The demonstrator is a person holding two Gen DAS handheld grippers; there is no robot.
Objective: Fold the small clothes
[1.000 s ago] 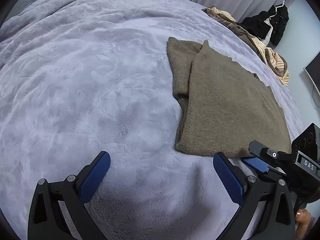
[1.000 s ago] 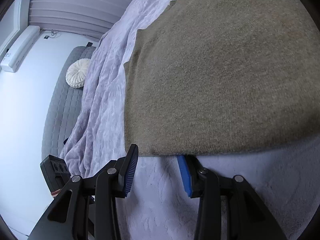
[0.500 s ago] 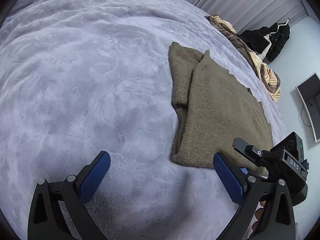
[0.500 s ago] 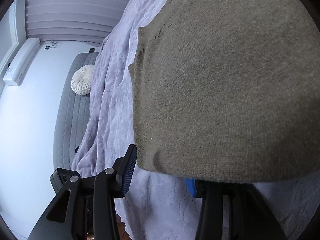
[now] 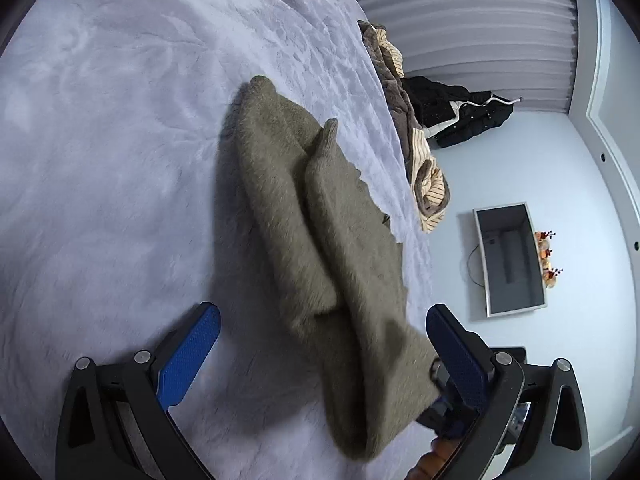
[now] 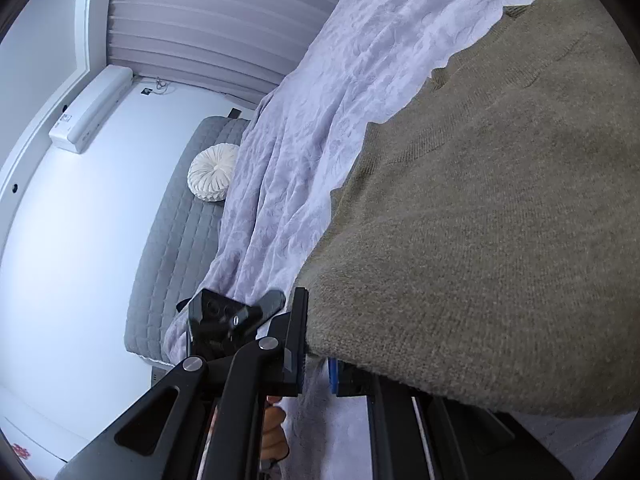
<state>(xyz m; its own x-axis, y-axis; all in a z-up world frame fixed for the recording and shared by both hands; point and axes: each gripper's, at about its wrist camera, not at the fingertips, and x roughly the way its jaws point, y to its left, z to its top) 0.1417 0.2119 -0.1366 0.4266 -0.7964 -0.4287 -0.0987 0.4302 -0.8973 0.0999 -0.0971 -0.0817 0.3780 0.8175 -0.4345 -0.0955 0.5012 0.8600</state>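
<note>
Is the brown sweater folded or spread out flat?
Partly folded. On the sweater one layer lies doubled over another along its length, and the right tool, shut on its near corner, holds that end off the blanket.

The right claw [image 6: 316, 350] (jaws just closed) pinches the brown sweater's [image 6: 500, 220] edge.

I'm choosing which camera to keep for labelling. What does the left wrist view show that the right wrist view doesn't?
Only the left wrist view shows the open left gripper, the whole length of the folded brown sweater, the heap of clothes at the bed's far edge, a black jacket and a wall screen.

Only the right wrist view shows the right gripper, whose jaws have just closed on the sweater's near edge, a round white cushion and a wall unit.

Both show the sweater, the lilac bedspread and the curtains.
</note>
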